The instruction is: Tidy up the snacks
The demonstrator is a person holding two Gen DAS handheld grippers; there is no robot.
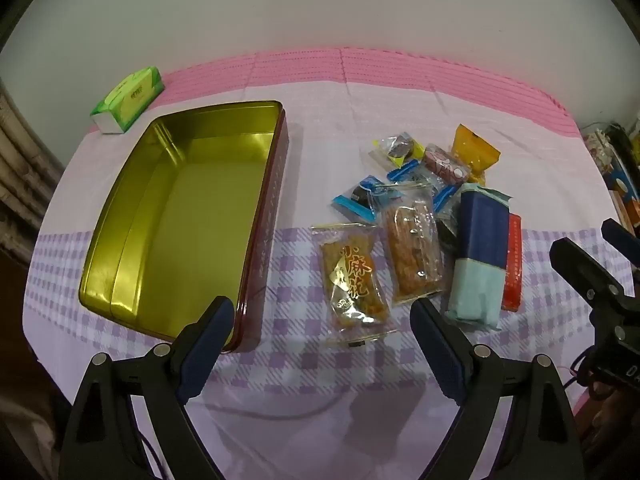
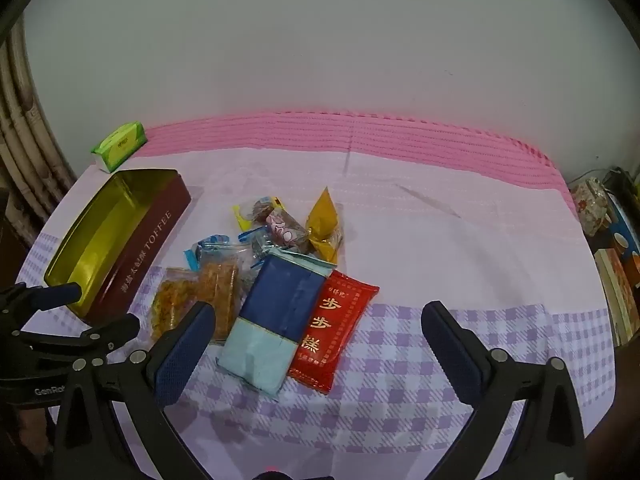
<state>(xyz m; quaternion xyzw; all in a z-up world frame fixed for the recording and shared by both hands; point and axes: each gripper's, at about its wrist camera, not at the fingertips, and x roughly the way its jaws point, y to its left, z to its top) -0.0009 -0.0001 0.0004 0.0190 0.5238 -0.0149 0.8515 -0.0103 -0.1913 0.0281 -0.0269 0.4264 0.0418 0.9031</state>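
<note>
**Snacks wait beside an empty tin**

Gold-lined rectangular metal toffee tin lies empty at nine o'clock. Snack pile sits at three o'clock: navy-and-pale-blue wrapped block, red foil packet, clear-wrapped fried pastry. Left gripper and right gripper both hover, jaws wide apart, holding nothing. Best to straddle one packet across its narrow width, avoiding neighbours.

Checked tablecloth under tin, snacks, tissue pack
</note>
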